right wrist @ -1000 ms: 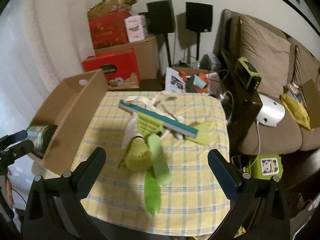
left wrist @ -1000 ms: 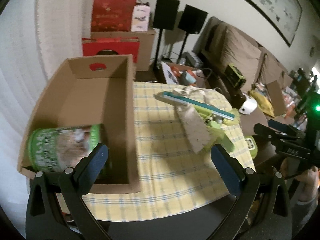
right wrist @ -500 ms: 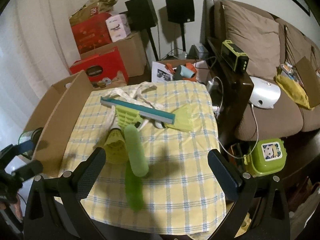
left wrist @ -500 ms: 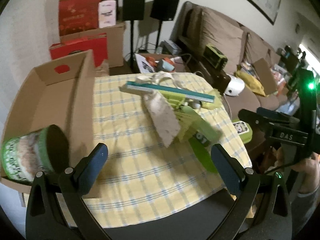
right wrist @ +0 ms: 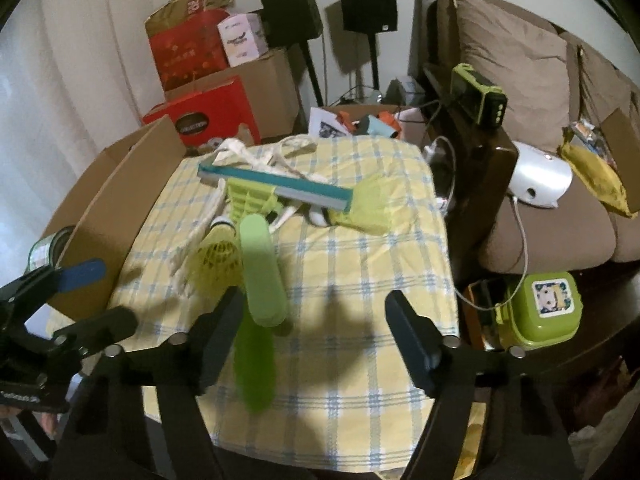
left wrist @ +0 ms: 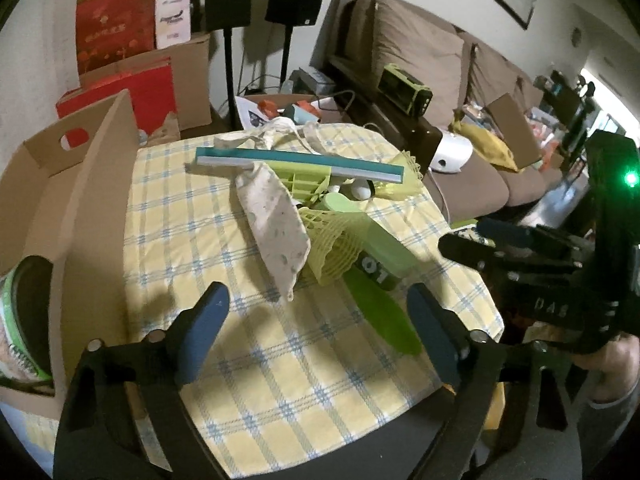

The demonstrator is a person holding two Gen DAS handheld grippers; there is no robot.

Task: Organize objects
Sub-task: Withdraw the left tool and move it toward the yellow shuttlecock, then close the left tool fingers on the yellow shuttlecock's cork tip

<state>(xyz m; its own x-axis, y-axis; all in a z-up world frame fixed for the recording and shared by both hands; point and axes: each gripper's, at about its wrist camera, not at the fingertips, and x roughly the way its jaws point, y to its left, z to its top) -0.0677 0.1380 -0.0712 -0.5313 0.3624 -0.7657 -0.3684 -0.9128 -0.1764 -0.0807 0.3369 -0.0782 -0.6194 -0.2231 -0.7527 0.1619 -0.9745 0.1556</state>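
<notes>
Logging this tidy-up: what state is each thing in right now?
left gripper: open, holding nothing
right gripper: open, holding nothing
cardboard box: open-topped
green can: on its side in the box
green case: closed, lying on the tablecloth

Matt cardboard box (left wrist: 92, 184), checked cloth tablecloth (left wrist: 200, 240), smooth green plastic case (right wrist: 262, 268).
</notes>
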